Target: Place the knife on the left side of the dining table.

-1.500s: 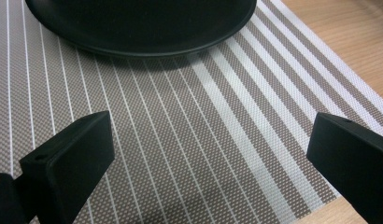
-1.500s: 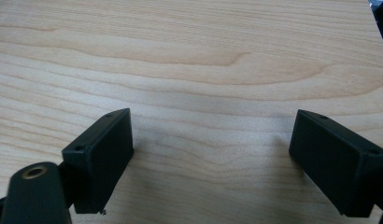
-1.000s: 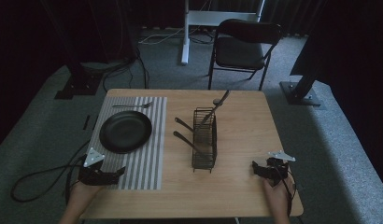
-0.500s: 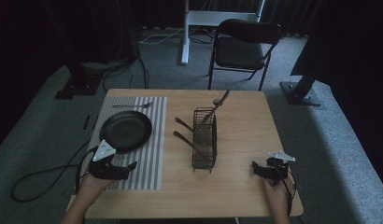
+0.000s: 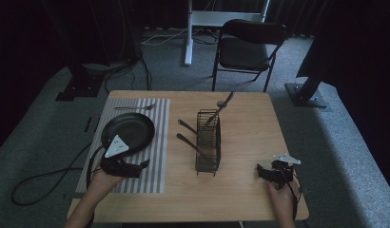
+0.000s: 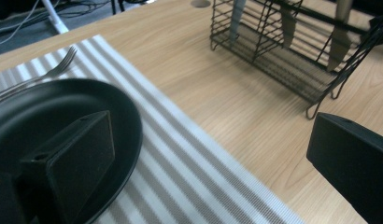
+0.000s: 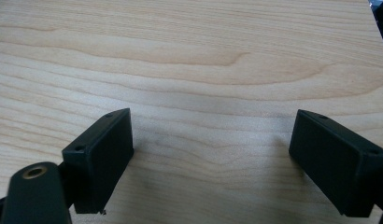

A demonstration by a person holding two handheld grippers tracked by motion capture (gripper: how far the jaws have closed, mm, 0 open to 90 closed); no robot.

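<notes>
A black plate (image 5: 129, 129) lies on a grey-striped mat (image 5: 141, 175) at the table's left, with a fork (image 5: 136, 107) beyond it. My left gripper (image 5: 140, 167) hovers just in front of the plate's near rim, pointing right, open and holding nothing. In the left gripper view its gripper (image 6: 213, 163) spans the plate (image 6: 45, 112) edge and the mat (image 6: 180, 158), one jaw over the plate, the other over bare wood. My right gripper (image 5: 259, 172) rests near the front right corner, open. In the right gripper view, its gripper (image 7: 213, 158) has only bare wood between the jaws.
A black wire rack (image 5: 208, 142) stands mid-table with several utensils leaning in it; it appears as the rack (image 6: 292, 51) ahead in the left gripper view. A folding chair (image 5: 248, 47) stands beyond the table's far edge. A cable (image 5: 45, 175) trails off the table's left side.
My left gripper has moved right and slightly forward along the mat, up to the plate's near rim. The right gripper has stayed where it was.
</notes>
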